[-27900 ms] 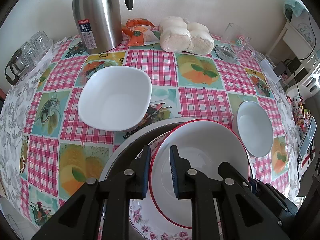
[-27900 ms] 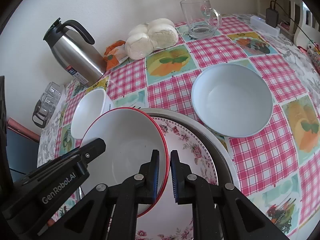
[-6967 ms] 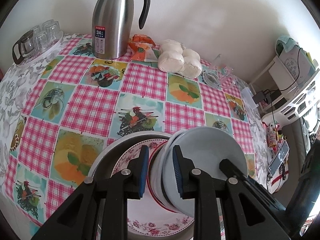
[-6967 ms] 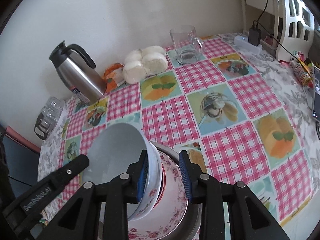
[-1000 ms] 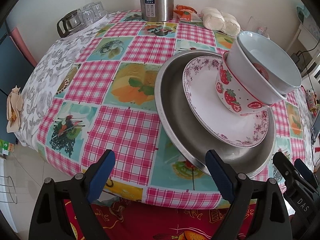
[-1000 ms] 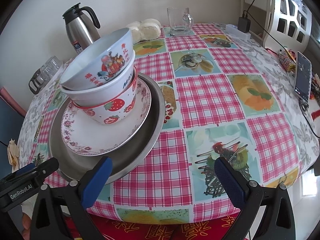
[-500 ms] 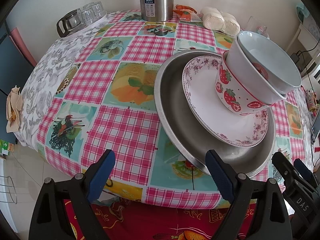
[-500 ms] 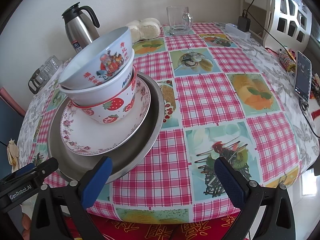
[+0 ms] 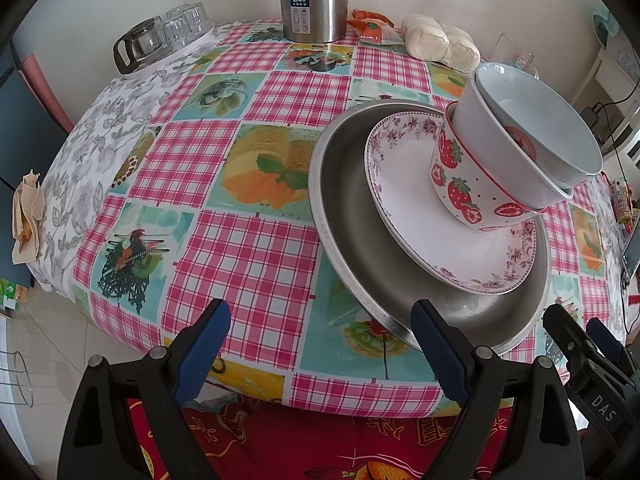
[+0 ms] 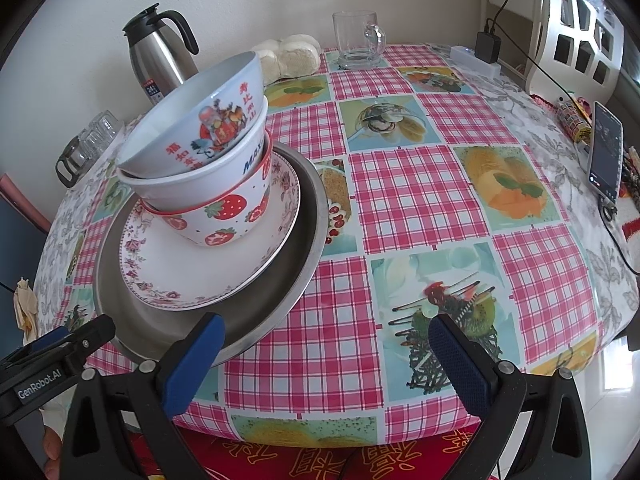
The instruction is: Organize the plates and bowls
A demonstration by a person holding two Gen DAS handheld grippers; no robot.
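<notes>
A wide steel tray (image 9: 360, 248) (image 10: 120, 316) lies on the checked tablecloth with a floral-rimmed plate (image 9: 416, 216) (image 10: 176, 272) in it. On the plate stand three nested bowls: a strawberry bowl (image 9: 460, 188) (image 10: 224, 220) at the bottom, a white bowl (image 10: 208, 184) in it, and a pale blue printed bowl (image 9: 520, 136) (image 10: 208, 124) on top. My left gripper (image 9: 320, 340) hovers open above the table's near edge, left of the tray's front rim. My right gripper (image 10: 328, 356) hangs open to the tray's right. Neither holds anything.
A steel thermos jug (image 9: 314, 0) (image 10: 160, 60), wrapped buns (image 9: 440, 44) (image 10: 288, 58), a snack packet (image 9: 372, 26) and a glass mug (image 10: 356, 40) stand at the back. Glasses on a tray (image 9: 160, 38) sit far left. A phone (image 10: 604, 152) and charger (image 10: 488, 48) lie right.
</notes>
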